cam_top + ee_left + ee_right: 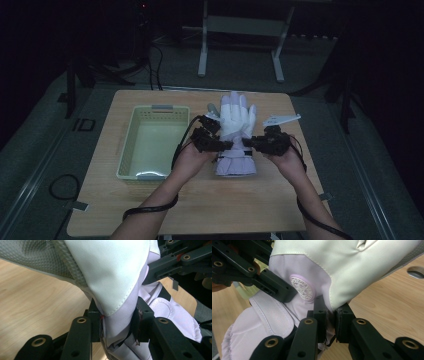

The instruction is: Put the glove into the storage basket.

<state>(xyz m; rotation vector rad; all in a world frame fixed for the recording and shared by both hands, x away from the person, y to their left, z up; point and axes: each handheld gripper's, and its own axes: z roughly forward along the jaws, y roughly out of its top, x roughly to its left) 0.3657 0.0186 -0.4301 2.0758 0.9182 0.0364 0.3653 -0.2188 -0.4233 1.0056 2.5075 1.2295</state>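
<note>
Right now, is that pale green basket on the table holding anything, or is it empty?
Empty. In the high view the basket shows only its bare pale floor; the glove hangs beside it, pinched between the left gripper and right gripper.

The glove (237,125) is white across the fingers and back, pale lilac at the wrist and cuff, with a black strap and a grey dimpled palm fabric (32,257). A round lilac badge (302,288) with a raised white pattern sits on the wrist. Both tools, left tool (227,145) and right tool (248,143), are black with brass-coloured rivets. The basket (131,131) is pale green with a slotted wall. The desk (200,200) is light wood grain.
</note>
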